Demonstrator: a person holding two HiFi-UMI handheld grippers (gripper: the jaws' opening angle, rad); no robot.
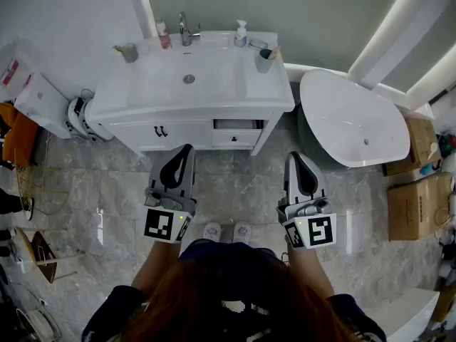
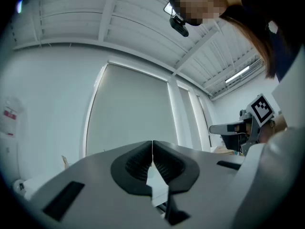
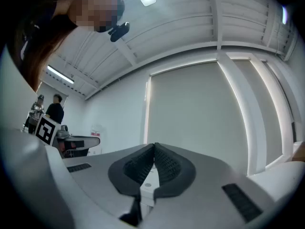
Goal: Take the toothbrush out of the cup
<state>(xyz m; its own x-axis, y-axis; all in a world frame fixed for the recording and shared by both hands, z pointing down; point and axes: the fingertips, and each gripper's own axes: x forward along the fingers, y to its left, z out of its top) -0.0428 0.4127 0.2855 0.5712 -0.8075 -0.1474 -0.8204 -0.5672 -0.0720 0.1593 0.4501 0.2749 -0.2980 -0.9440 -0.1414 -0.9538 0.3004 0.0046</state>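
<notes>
In the head view the toothbrush (image 1: 273, 50) is seen in the right-hand cup (image 1: 265, 61) on the desk (image 1: 214, 84), well apart from the left gripper (image 1: 187, 148) and the right gripper (image 1: 293, 155). In the left gripper view the fingers (image 2: 138, 165) are pressed together, empty. In the right gripper view the fingers (image 3: 167, 165) are the same, so an approach and an opening are judged to be needed first.

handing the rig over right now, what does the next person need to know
Left tongs: shut, empty.
Right tongs: shut, empty.
Both are held side by side in front of the vanity, short of it and touching nothing.
Things: grey cup at the counter's right rear, with what looks like the toothbrush poking out. A second cup at the left rear also holds something.
Done: nothing yet.
Left: reach to the cup, open, grip the toothbrush, lift it out.
</notes>
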